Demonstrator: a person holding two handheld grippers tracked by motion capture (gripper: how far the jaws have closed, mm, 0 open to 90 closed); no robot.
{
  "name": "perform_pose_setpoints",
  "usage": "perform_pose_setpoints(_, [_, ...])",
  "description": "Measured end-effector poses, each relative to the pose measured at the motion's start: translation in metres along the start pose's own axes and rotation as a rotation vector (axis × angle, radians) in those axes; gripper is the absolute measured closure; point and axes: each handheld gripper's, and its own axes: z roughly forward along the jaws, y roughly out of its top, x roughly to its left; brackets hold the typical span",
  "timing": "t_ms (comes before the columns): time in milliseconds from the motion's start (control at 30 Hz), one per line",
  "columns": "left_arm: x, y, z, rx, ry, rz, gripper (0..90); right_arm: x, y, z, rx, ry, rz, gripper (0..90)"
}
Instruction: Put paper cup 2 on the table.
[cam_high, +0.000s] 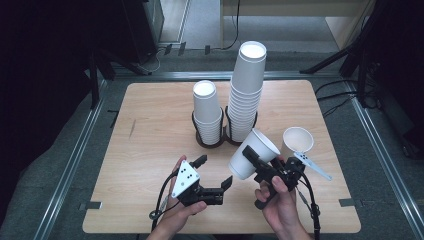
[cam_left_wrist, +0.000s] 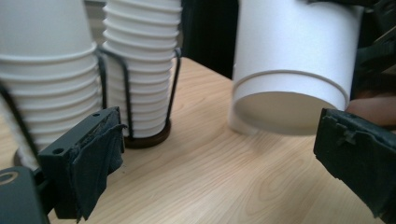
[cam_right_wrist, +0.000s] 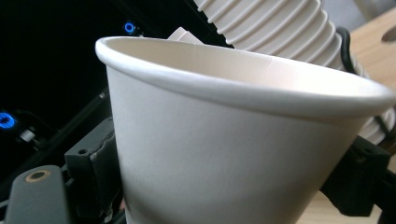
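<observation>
The right gripper (cam_high: 260, 167) clenched a paper cup (cam_high: 252, 154) at centre-right, tilted, its base probably facing lower left toward the left gripper (cam_high: 214, 172), whose jaws stood empty and spread.

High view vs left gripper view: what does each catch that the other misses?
High view: a loose cup beside the right tool, plus the whole open left tool. Left gripper view: the recessed underside of the held cup, frayed tape on the left tool's pad. Both: the held cup, two cup stacks in a wire holder.
</observation>
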Motion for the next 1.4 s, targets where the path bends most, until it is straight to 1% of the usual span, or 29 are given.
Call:
perform_pose_setpoints(33, [0.003, -0.002, -0.002, 0.008, 0.011, 0.003, 2.2, 0.0, 0.0, 0.0, -0.001, -0.01, -0.025, 13.6])
perform_pose_setpoints(133, [0.012, -0.008, -0.009, 0.022, 0.041, -0.009, 2.2, -0.002, 0.0, -0.001, -0.001, -0.029, -0.061, 13.6])
perform_pose_setpoints(233, [0.02, -0.013, -0.018, 0.029, 0.063, -0.024, 2.2, -0.004, 0.0, -0.002, -0.001, -0.039, -0.077, 13.5])
perform_pose_setpoints(333, [0.027, -0.018, -0.025, 0.039, 0.084, -0.031, 2.2, -0.004, -0.003, -0.001, 0.001, -0.065, -0.137, 13.5])
perform_pose_setpoints(433, [0.035, -0.023, -0.033, 0.047, 0.108, -0.04, 2.2, -0.004, -0.007, 0.001, 0.012, -0.077, -0.183, 13.6])
perform_pose_setpoints(500, [0.042, -0.028, -0.039, 0.056, 0.118, -0.047, 2.2, -0.003, -0.009, 0.002, 0.012, -0.08, -0.205, 13.6])
perform_pose_setpoints(533, [0.045, -0.03, -0.042, 0.063, 0.127, -0.042, 2.2, -0.002, -0.01, 0.002, 0.014, -0.084, -0.224, 13.5])
perform_pose_setpoints(567, [0.048, -0.032, -0.045, 0.067, 0.136, -0.047, 2.2, -0.002, -0.011, 0.002, 0.014, -0.086, -0.24, 13.6])
perform_pose_setpoints(667, [0.063, -0.038, -0.054, 0.071, 0.165, -0.063, 2.2, -0.001, -0.013, 0.001, 0.008, -0.102, -0.294, 13.5])
perform_pose_setpoints(733, [0.075, -0.042, -0.055, 0.081, 0.202, -0.071, 2.2, -0.001, -0.014, 0.001, 0.003, -0.107, -0.311, 13.6])
perform_pose_setpoints(800, [0.087, -0.045, -0.058, 0.084, 0.229, -0.104, 2.2, -0.002, -0.014, 0.001, 0.005, -0.109, -0.323, 13.5])
perform_pose_setpoints(833, [0.092, -0.046, -0.059, 0.084, 0.243, -0.114, 2.2, -0.002, -0.014, 0.001, 0.003, -0.107, -0.328, 13.6])
perform_pose_setpoints(900, [0.099, -0.047, -0.062, 0.083, 0.263, -0.126, 2.2, -0.003, -0.014, 0.002, 0.004, -0.118, -0.356, 13.6])
perform_pose_setpoints(933, [0.103, -0.048, -0.064, 0.085, 0.273, -0.127, 2.2, -0.004, -0.015, 0.002, 0.005, -0.115, -0.366, 13.5])
perform_pose_setpoints(1100, [0.115, -0.053, -0.071, 0.096, 0.317, -0.133, 2.2, -0.003, -0.019, 0.008, 0.0, -0.154, -0.448, 13.5])
perform_pose_setpoints(1200, [0.121, -0.054, -0.076, 0.094, 0.346, -0.134, 2.2, -0.002, -0.023, 0.012, -0.006, -0.159, -0.492, 13.6])
perform_pose_setpoints(1233, [0.123, -0.054, -0.078, 0.092, 0.355, -0.14, 2.2, -0.002, -0.024, 0.013, -0.008, -0.163, -0.512, 13.6])
perform_pose_setpoints(1300, [0.128, -0.054, -0.081, 0.085, 0.37, -0.153, 2.2, -0.002, -0.027, 0.015, -0.012, -0.154, -0.527, 13.6])
perform_pose_setpoints(1400, [0.135, -0.054, -0.085, 0.078, 0.39, -0.164, 2.2, -0.003, -0.032, 0.018, -0.024, -0.147, -0.581, 13.6])
